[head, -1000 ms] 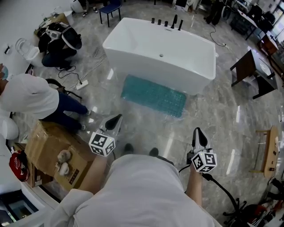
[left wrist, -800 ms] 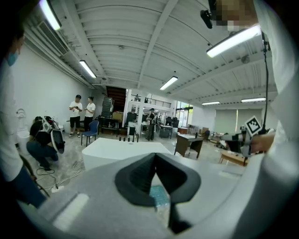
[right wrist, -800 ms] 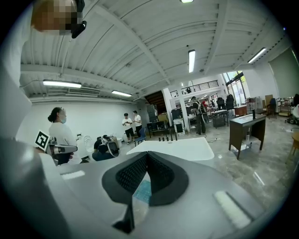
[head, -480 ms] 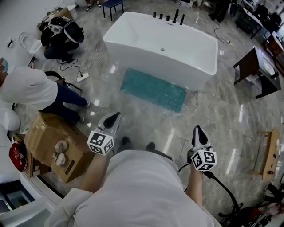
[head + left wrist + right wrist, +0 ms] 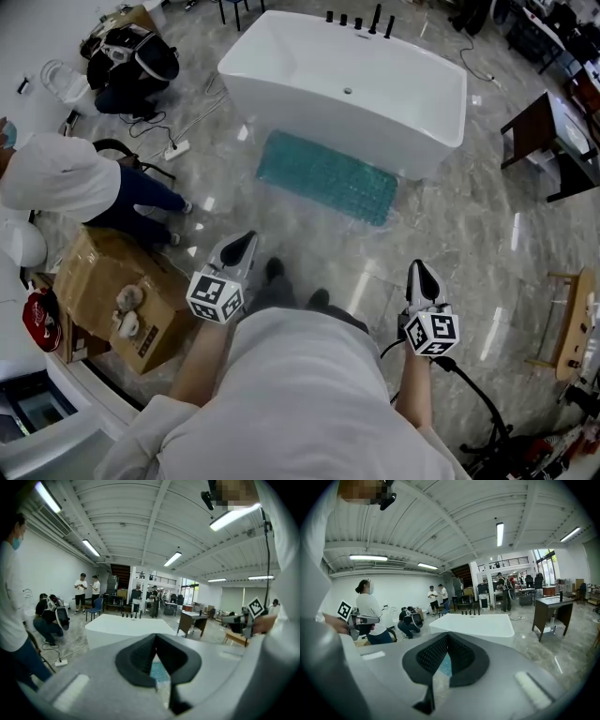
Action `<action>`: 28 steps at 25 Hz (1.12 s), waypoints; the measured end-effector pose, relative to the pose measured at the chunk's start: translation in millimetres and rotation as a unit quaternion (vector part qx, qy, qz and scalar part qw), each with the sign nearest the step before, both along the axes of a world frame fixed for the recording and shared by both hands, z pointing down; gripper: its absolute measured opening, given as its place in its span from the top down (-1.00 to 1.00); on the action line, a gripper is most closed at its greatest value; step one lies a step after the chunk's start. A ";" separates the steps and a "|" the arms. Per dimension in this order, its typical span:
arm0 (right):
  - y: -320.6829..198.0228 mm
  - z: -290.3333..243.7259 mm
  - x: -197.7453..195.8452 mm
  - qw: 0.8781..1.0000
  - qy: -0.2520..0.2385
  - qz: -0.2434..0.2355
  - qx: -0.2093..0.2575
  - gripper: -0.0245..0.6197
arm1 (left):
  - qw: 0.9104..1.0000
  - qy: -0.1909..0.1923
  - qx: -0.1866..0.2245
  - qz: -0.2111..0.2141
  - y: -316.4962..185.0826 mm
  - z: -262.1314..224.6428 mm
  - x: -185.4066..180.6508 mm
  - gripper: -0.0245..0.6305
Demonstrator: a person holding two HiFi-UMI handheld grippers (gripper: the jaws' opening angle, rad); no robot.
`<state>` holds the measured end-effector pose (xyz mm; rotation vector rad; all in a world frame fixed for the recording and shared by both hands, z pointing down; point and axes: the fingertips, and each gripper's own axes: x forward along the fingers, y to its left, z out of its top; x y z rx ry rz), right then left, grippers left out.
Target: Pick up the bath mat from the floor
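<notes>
Both clenched and empty: left gripper (image 5: 242, 249) and right gripper (image 5: 421, 276), jaws together, nothing between them. Teal bath mat (image 5: 326, 177) lies flat on the floor (image 5: 450, 234), well ahead of both grippers, its far edge just beside the white bathtub (image 5: 347, 89). No contact yet.

Likely risks:
- Jaws need opening before the reach, or they just push the mat.
- The flat, thin edge on glossy floor may slide rather than pinch.
- A far-side grab could knock the tub wall.
</notes>
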<state>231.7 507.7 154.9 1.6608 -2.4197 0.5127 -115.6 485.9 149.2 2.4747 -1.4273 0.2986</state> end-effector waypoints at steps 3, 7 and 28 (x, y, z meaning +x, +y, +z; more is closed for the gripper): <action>-8.0 5.0 -9.3 1.000 0.000 0.000 -0.005 0.91 | 1.000 0.000 -0.002 0.006 -12.5 4.8 -5.5 0.92; -26.6 6.8 -23.2 1.000 0.008 0.003 -0.012 0.91 | 1.000 0.002 -0.001 0.017 -40.9 6.2 -17.0 0.93; -189.0 -3.0 -156.8 0.999 0.019 0.039 -0.006 0.91 | 0.994 -0.002 0.005 0.105 -243.5 14.7 -115.3 0.93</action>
